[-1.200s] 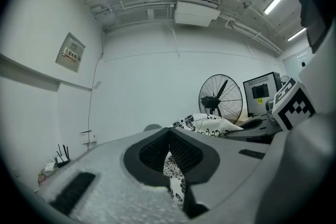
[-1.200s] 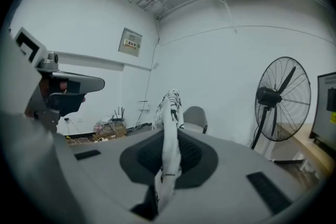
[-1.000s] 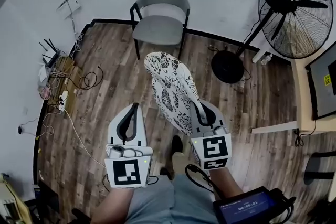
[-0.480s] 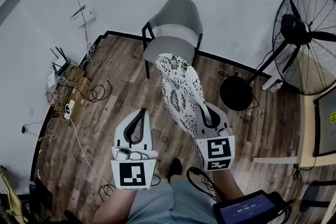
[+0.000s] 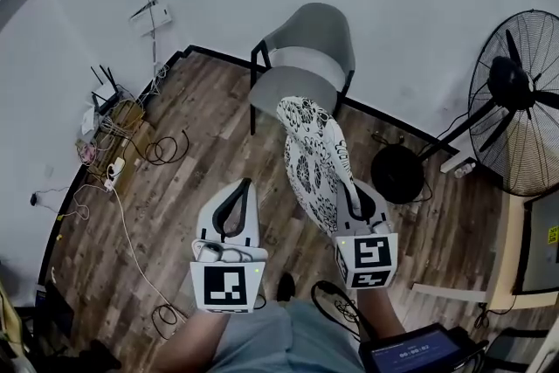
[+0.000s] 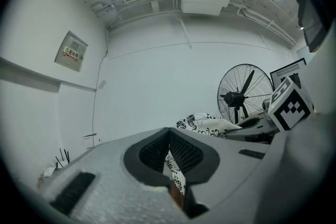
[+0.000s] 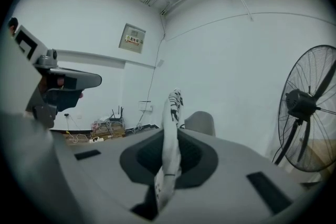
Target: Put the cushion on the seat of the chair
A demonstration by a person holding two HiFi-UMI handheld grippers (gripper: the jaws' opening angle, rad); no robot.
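Wooden floor (image 5: 192, 153) fills the head view, with the grey chair (image 5: 306, 48) at the wall beyond both sets of fingers. The right gripper (image 5: 352, 189) has its fingers clamped on the near edge of the patterned cushion (image 5: 314, 153). The cushion stands on edge ahead of them, short of the seat (image 5: 293, 87). The left gripper (image 5: 244, 183) is closed and empty.

In the left gripper view the fingers meet on nothing, and the cushion hangs to their right.

In the right gripper view fabric is pinched between the fingers, with the chair beyond.

Carrying looks nearly done, but the cushion is not yet set down. Compared with a second ago, the chair is nearer.
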